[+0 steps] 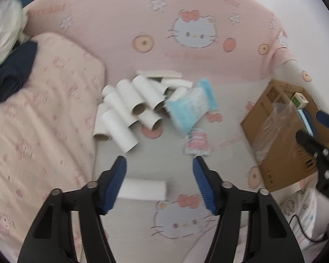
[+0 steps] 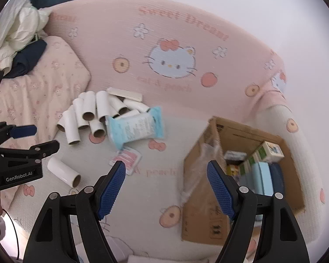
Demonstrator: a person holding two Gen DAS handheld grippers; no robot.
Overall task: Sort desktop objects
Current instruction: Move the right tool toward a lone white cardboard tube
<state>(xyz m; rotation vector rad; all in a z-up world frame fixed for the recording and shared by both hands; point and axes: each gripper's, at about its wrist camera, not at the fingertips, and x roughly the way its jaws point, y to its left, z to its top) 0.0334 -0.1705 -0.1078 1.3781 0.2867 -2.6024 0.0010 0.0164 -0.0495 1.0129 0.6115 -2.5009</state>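
Note:
A pile of white cardboard tubes (image 1: 129, 107) (image 2: 92, 114) lies on the bed against the pink backrest. A light blue wipes pack (image 1: 191, 105) (image 2: 136, 127) leans on the pile, with a small pink packet (image 1: 197, 145) (image 2: 126, 159) in front of it. One loose tube (image 1: 142, 189) (image 2: 63, 172) lies apart, between my left gripper's fingers and below them. My left gripper (image 1: 160, 160) is open and empty. My right gripper (image 2: 166, 164) is open and empty, left of an open cardboard box (image 2: 208, 208) (image 1: 273, 120) holding small boxes.
A pink pillow (image 1: 44, 109) lies at the left with dark and white clothes (image 2: 22, 41) behind it. Clear plastic film (image 2: 208, 151) hangs over the box's near wall. The bed's front edge and a black cable (image 2: 13, 230) are at lower left.

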